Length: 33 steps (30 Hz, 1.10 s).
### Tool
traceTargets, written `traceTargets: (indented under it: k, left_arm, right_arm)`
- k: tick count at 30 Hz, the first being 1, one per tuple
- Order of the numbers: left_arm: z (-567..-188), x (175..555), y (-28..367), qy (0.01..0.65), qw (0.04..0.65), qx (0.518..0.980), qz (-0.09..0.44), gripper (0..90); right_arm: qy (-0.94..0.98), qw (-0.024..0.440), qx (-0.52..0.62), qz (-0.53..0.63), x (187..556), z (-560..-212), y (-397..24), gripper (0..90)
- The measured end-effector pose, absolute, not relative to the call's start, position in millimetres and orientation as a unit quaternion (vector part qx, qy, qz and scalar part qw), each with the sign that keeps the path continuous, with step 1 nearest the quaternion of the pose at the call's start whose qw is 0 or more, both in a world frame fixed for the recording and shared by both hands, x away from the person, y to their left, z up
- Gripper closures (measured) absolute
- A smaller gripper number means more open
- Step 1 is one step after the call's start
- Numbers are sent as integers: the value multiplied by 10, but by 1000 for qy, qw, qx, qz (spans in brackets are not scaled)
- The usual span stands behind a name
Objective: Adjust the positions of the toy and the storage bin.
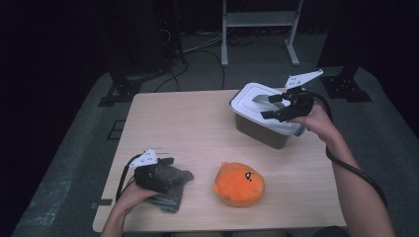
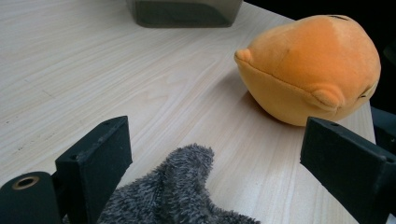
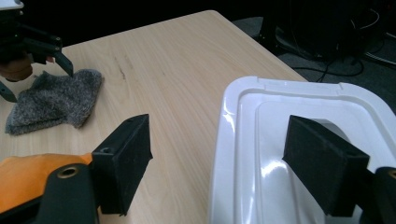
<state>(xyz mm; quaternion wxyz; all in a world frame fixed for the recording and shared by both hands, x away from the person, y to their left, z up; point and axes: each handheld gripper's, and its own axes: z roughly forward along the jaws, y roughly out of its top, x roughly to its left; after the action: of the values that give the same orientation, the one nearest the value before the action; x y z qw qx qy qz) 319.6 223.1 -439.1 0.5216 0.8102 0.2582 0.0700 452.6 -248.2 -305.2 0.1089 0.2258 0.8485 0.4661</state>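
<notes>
At the near left edge of the table point(image 1: 197, 123), the left gripper point(image 1: 165, 165) is over a grey fuzzy cloth point(image 1: 173, 190). Its jaws are wide apart and hold nothing; in the left gripper view the cloth point(image 2: 182, 196) lies low between them, and I cannot tell if they touch it. The cloth lies close to the front edge of the table, with one corner near the rim.

Just to the right of the cloth there is an orange plush toy point(image 1: 239, 183), apart from it, with a strip of bare wood between them. The toy sits also near the front edge.

Beyond these two things, the middle and the far left part of the table is bare wood, so there is much open room there.

At the far right, a dark box with a white lid point(image 1: 257, 98) stands near the right edge of the table. The right gripper point(image 1: 276, 106) is above this lid with the jaws wide and holding nothing. In the right gripper view, one jaw is over the lid point(image 3: 261, 140) and the other is over the wood beside the lid's rim.
</notes>
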Motion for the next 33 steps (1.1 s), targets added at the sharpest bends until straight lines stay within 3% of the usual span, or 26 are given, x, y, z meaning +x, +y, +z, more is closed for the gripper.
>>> traceTargets:
  k: [25,33]
  left_arm:
    - [-4402,3244,2189,259,517,813,66,70]
    - [-4409,3252,2224,263,516,812,67,70]
  right_arm:
    - [852,131,268,431,5034,-3104,-2616,233]
    - [851,134,277,426,5165,-3170,-2621,294]
